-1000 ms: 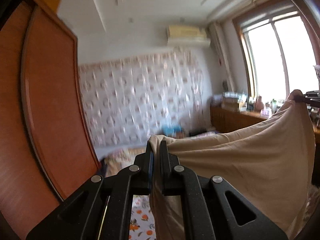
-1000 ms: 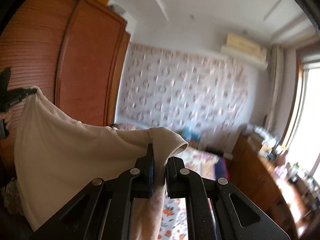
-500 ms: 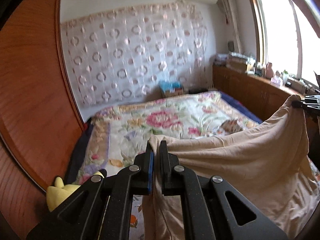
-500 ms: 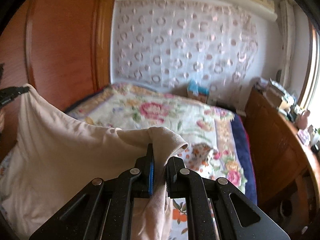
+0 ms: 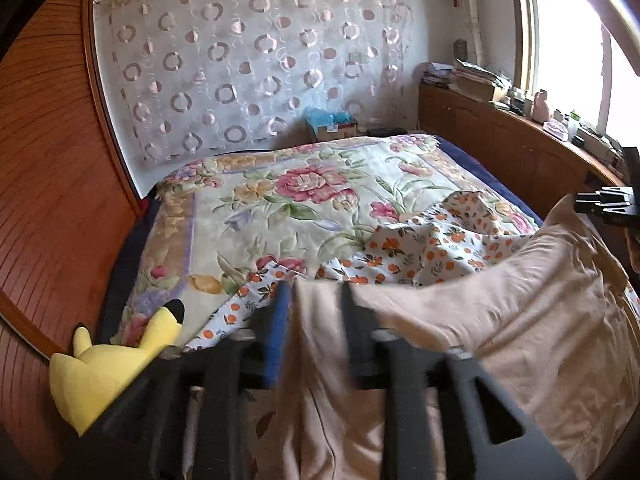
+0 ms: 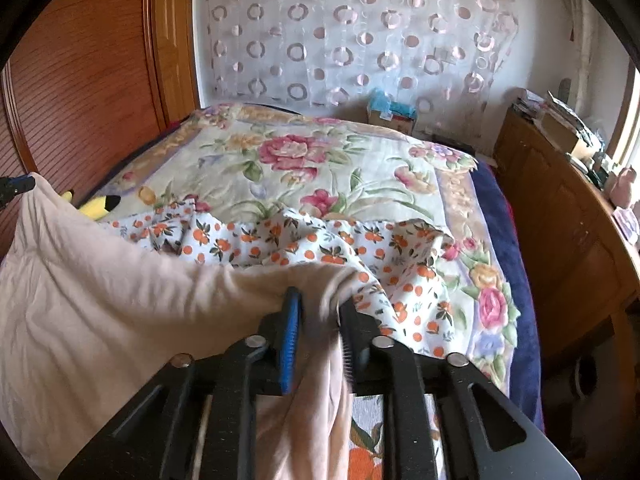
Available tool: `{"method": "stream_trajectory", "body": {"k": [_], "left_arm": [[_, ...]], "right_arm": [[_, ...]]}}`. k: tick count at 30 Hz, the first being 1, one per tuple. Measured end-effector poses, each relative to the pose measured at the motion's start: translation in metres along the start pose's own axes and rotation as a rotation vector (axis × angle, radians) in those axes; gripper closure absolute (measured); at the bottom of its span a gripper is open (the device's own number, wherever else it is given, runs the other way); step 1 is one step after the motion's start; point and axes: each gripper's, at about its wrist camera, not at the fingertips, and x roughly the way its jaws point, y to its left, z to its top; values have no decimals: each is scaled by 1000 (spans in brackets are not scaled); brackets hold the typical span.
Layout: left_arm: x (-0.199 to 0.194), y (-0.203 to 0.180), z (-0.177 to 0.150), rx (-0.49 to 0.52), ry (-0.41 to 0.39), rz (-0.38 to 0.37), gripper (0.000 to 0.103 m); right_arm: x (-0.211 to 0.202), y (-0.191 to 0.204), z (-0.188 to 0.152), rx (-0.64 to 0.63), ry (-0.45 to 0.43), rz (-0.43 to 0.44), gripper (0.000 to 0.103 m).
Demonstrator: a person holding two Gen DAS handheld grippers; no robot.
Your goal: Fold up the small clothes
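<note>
A beige garment (image 5: 500, 320) hangs spread between my two grippers just above the bed. My left gripper (image 5: 316, 292) has its jaws parted, with a corner of the garment lying loose between the fingers. My right gripper (image 6: 320, 300) also has its jaws parted, with the other corner (image 6: 332, 280) draped between them. The right gripper shows at the far right of the left wrist view (image 5: 608, 204). The left gripper's tip shows at the far left of the right wrist view (image 6: 14, 186). The cloth (image 6: 120, 300) sags in the middle.
A white cloth with orange print (image 5: 420, 248) lies crumpled on the floral bedspread (image 5: 300, 200) just beyond the garment. A yellow plush toy (image 5: 104, 368) sits at the bed's left edge by the wooden wardrobe (image 5: 48, 200). A wooden cabinet (image 6: 560, 208) with clutter runs along the right.
Both grippers have tilted down and lowered the garment toward the bed. Both pairs of jaws have opened from shut on the garment's corners.
</note>
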Motion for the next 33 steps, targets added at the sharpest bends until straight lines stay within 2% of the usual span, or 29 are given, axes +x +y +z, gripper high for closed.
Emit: {"method": "stream_trajectory", "body": {"k": [2,4,7,13,14,20,27,33], "left_arm": [[-1,2,-3,-6,8,-21,58],[-6,0,-10,-9,26,-35,47],[-17,-5,-27,-12,37,-47,39],[-40,-18,-61,19,68,-27,39],[-44,-20,-66,17,70,-29,39],[-59,-31,-87,-1,96,-41,39],[-64,-41,-109,-27,139,-59,39],[-60,-40,-121,-75,187,-91,39]], "right_arm": [[-13,-2,-3,20,-15,4,51],[-27,-2,-11,42,-24,15,51],[-58,2,-30,58,-27,33,51],[-108,5,-84,81,9,72,51],[-108,4,-89,79,-15,77,51],[-121,1,-120,112,32,96,51],[-114,2,-124,135,78,115,51],[-97,-3,-116,136,50,96,51]]}}
